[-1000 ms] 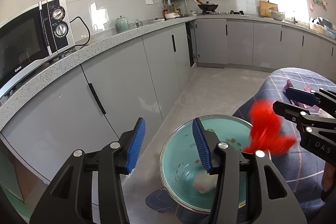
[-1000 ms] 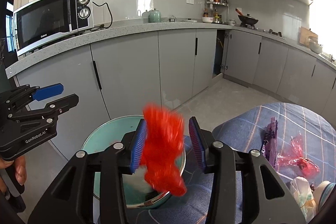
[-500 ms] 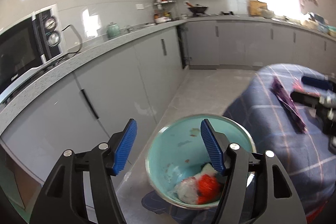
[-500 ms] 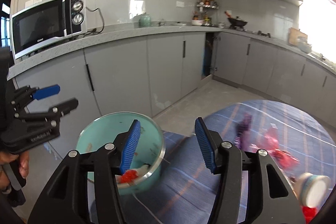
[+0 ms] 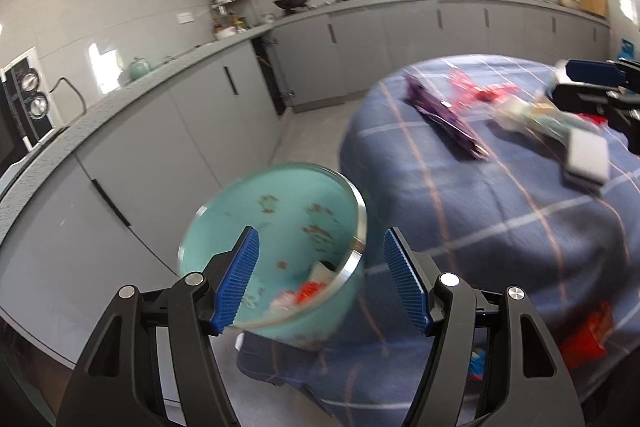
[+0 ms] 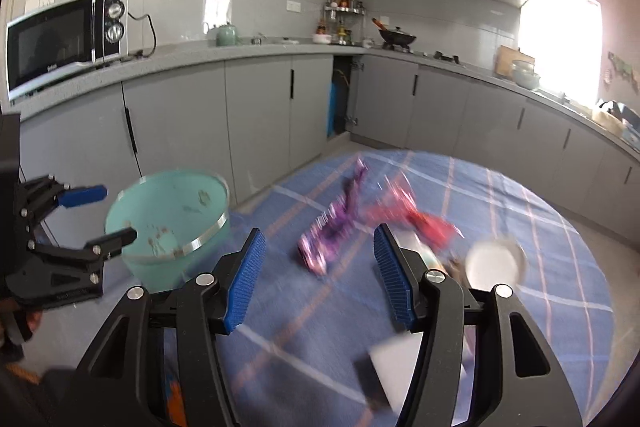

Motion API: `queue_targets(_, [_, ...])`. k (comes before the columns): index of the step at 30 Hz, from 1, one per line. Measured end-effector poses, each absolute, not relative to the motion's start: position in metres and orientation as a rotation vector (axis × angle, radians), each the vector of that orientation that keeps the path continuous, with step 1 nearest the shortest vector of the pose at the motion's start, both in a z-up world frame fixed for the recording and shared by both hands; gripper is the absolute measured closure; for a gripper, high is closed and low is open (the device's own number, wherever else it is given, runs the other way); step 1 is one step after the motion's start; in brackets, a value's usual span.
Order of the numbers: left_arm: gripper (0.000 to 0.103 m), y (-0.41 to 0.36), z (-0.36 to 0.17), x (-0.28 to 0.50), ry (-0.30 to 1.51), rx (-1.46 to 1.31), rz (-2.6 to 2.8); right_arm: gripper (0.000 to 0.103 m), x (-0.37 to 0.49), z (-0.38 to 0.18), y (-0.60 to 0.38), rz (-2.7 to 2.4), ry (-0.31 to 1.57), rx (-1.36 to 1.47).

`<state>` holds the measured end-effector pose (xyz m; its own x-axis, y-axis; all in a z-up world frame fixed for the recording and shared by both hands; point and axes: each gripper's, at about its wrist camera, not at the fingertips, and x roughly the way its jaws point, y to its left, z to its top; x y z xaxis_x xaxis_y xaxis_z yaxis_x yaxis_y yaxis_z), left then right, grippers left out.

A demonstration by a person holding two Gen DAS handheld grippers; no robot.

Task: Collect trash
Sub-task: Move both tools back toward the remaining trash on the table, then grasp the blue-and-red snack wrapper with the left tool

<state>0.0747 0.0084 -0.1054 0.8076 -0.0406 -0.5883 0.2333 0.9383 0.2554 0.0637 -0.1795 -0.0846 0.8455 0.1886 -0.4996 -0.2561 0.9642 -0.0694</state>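
Note:
A teal bin (image 5: 288,203) stands at the left edge of the blue plaid table (image 5: 480,219), with red and white trash (image 5: 308,291) in its bottom. My left gripper (image 5: 320,239) hovers open over the bin's near rim, its pads touching nothing. My right gripper (image 6: 319,233) is over the table with its jaws opening and nothing between them. Beyond it lie a purple wrapper (image 6: 332,231), a red wrapper (image 6: 416,219) and a white round lid (image 6: 496,261), all blurred. The right wrist view shows the bin (image 6: 160,211) at left beside the left gripper (image 6: 96,215).
A white flat piece (image 5: 586,157) and another red wrapper (image 5: 592,331) also lie on the cloth. Grey cabinets (image 6: 256,115) and a counter with a microwave (image 6: 64,39) run behind. Bare floor (image 5: 312,131) separates the table from the cabinets.
The red wrapper left my right gripper and now lies in the bin. Both grippers' jaws have widened. Both views have swung right, from the bin toward the table's trash.

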Motion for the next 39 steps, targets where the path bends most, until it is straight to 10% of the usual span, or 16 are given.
queue_targets(29, [0.036,-0.056,-0.149,0.006,0.785,0.357,-0.393,0.040,-0.043,-0.136,-0.208,0.125,0.605,-0.167])
queue_targets(35, [0.094,-0.063,-0.162,0.007,0.860,0.356,-0.474,0.040,-0.043,-0.138,-0.208,0.124,0.605,-0.161])
queue_targets(39, [0.101,-0.061,-0.156,0.005,0.845,0.343,-0.487,0.040,-0.041,-0.137,-0.213,0.115,0.599,-0.145])
